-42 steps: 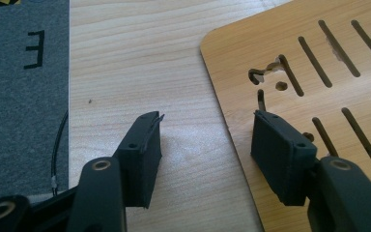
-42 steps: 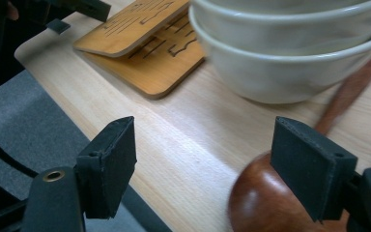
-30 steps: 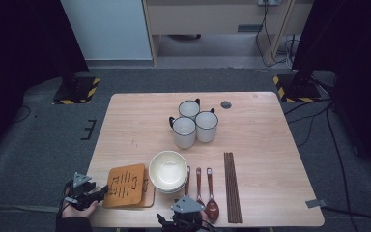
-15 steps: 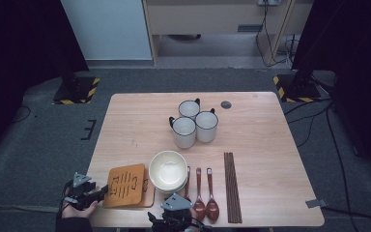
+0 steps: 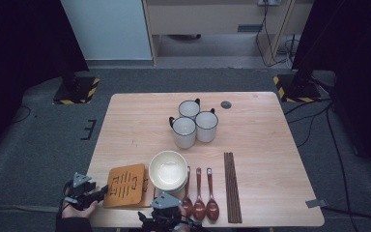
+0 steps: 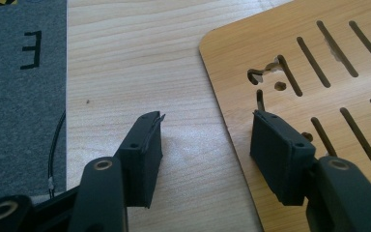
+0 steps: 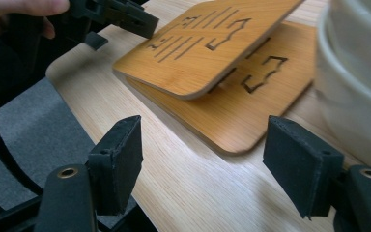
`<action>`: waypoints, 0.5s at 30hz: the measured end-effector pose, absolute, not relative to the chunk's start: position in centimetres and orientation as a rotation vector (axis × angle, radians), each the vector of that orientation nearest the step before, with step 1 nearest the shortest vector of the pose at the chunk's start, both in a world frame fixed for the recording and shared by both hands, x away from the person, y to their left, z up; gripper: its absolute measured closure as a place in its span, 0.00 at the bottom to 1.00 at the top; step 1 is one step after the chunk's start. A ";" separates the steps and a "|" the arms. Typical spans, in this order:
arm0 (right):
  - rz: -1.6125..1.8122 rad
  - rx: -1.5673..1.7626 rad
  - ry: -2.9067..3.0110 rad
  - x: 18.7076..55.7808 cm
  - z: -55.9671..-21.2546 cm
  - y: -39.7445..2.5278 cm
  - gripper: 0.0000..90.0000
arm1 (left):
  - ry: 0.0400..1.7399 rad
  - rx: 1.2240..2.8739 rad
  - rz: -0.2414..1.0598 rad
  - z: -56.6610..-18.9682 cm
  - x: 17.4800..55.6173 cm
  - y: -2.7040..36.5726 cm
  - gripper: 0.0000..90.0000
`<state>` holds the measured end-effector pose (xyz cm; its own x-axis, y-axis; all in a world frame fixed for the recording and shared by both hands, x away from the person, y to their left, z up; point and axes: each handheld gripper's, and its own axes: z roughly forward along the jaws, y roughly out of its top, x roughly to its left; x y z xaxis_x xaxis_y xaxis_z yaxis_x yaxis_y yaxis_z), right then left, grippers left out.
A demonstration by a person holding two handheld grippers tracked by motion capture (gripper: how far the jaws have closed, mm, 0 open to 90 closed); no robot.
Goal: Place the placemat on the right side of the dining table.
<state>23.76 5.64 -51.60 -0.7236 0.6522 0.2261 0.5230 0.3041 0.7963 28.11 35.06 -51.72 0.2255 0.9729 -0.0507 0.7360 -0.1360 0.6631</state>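
Two slotted wooden trivets (image 5: 125, 186) lie stacked at the table's front left; in the right gripper view the top trivet (image 7: 207, 43) sits skewed and tilted over the lower one (image 7: 251, 106). My left gripper (image 6: 207, 118) is open and straddles the top trivet's (image 6: 319, 72) left edge, one jaw over the board and one over bare table. In the high view this left gripper (image 5: 99, 192) sits at the table's front left corner. My right gripper (image 7: 203, 123) is open with nothing between its fingers, low at the front edge (image 5: 154, 212), and faces the trivets' near corner.
Stacked white bowls (image 5: 168, 169) stand just right of the trivets, close by my right jaw. Three wooden spoons (image 5: 199, 193) and a bundle of chopsticks (image 5: 232, 186) lie farther right. Three white mugs (image 5: 193, 123) cluster mid-table, with a small dark disc (image 5: 226, 104) behind them.
My right gripper has slid left along the front edge, from by the spoons toward the trivets. The left gripper has stayed put.
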 end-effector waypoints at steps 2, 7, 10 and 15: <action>1.398 1.094 2.422 23.8 -51.6 5.8 0.33 | 1.568 1.933 0.539 -51.7 28.1 35.1 0.49; 1.413 1.077 2.426 24.0 -51.5 7.2 0.33 | 1.566 1.934 0.538 -51.7 28.1 35.1 0.49; 1.416 1.073 2.426 24.1 -51.6 7.8 0.33 | 1.567 1.933 0.538 -51.7 28.1 35.1 0.49; 1.407 1.078 2.429 24.3 -51.9 8.6 0.33 | 1.565 1.933 0.537 -51.7 28.1 35.0 0.49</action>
<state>24.32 8.58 -51.91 -0.7349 0.6395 0.2257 0.5141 0.3083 0.8004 28.11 35.05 -51.74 0.2274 0.9724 -0.0527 0.7351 -0.1359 0.6642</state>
